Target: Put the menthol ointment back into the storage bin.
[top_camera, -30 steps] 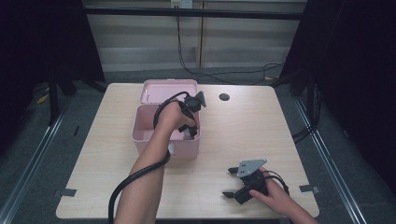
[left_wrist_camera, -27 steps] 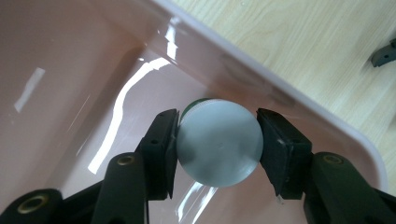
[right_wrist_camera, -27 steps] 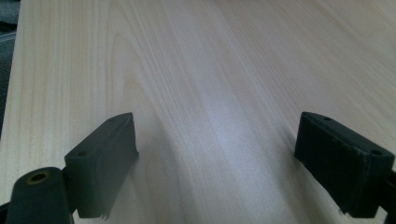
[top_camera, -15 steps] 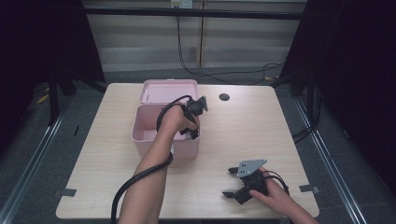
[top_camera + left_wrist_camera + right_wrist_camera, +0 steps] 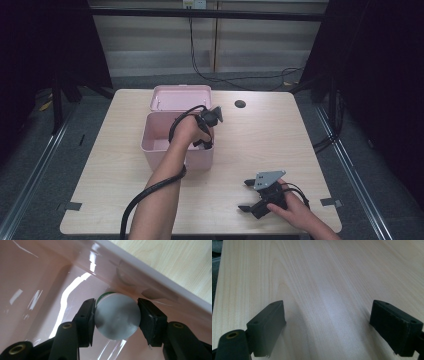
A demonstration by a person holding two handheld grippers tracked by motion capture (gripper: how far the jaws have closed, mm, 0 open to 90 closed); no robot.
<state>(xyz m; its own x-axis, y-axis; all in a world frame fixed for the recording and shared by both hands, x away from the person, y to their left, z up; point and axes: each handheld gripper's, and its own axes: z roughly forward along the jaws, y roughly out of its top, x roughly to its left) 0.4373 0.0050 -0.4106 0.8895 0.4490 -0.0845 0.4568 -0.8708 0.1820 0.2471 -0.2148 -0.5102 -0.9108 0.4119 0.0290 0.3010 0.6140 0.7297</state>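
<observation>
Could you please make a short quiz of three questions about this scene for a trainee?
1. True or false: the left gripper is shut on a round grey cap inside the pink box.
2. What is between the jaws of the right gripper?
A. a cap
B. nothing, with bare table beyond
C. a cable
3. Fill in: the lid lies on the table just ______ the box in the high view.

Key: 1 true; 2 B; 3 behind.
</observation>
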